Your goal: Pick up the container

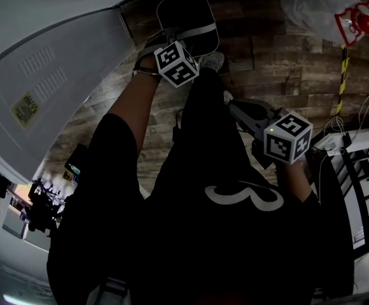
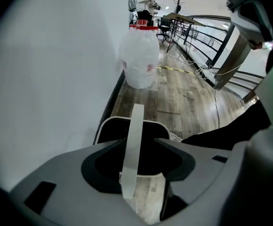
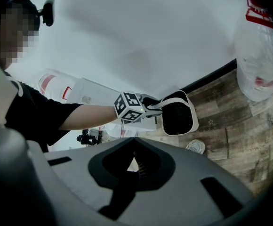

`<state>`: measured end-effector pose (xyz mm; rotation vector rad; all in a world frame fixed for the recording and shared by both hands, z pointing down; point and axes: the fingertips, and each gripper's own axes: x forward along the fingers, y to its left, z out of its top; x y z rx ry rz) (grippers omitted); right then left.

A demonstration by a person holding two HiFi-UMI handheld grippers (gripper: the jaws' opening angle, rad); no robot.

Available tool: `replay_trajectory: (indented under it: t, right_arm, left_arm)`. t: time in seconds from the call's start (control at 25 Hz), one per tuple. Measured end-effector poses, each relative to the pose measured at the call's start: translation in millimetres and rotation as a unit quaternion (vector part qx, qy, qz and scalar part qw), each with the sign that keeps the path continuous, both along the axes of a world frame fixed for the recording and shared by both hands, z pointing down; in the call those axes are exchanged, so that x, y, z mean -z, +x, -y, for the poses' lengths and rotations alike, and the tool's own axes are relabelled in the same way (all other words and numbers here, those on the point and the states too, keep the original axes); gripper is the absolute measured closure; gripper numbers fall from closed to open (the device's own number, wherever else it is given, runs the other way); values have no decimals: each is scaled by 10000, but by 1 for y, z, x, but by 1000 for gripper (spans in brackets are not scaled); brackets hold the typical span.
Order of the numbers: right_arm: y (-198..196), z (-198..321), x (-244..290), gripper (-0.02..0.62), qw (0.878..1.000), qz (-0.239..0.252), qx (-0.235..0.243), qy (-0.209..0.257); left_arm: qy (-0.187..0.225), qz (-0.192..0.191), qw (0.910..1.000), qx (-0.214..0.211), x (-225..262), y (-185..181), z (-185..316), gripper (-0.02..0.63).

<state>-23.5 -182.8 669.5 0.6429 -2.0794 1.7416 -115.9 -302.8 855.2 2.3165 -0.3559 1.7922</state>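
Note:
The container (image 1: 187, 19) is a black bin with a white rim (image 2: 109, 121) and a white strap handle (image 2: 134, 140). My left gripper (image 1: 172, 40) is shut on that handle, which runs up between its jaws in the left gripper view. In the right gripper view the container (image 3: 179, 117) hangs from the left gripper (image 3: 154, 108) above the wooden floor, its open mouth turned toward the camera. My right gripper (image 3: 135, 166) sits lower right in the head view (image 1: 238, 110), shut with nothing in it, away from the container.
A white plastic bag with red print (image 1: 324, 8) stands on the wooden floor by the white wall (image 2: 139, 62). Yellow-black tape (image 1: 343, 75), cables and a dark railing (image 2: 221, 41) lie to the right. A shoe (image 3: 195, 146) is below the container. People stand far back.

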Motion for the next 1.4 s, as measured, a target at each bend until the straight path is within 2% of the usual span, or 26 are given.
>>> replay_trajectory:
  t: [0.2,0.6,0.92,1.4]
  right_arm:
    - [4,5,-7,571,10000,-19,-44,4]
    - [14,3,-13,571,9998,-126,-172,-35]
    - [10,11,-9,571,9994,23,-331,-10]
    - [15,18,-4,571,9991,-2,-422,53]
  left_arm:
    - [162,191,9993,-272,-11,4,4,405]
    - [307,579,9964,-529,-24,-4,9,518]
    - [285,665,9959,-551,-26,-4,7,525]
    - [114,904,9939,-629,-26,-5,5,528]
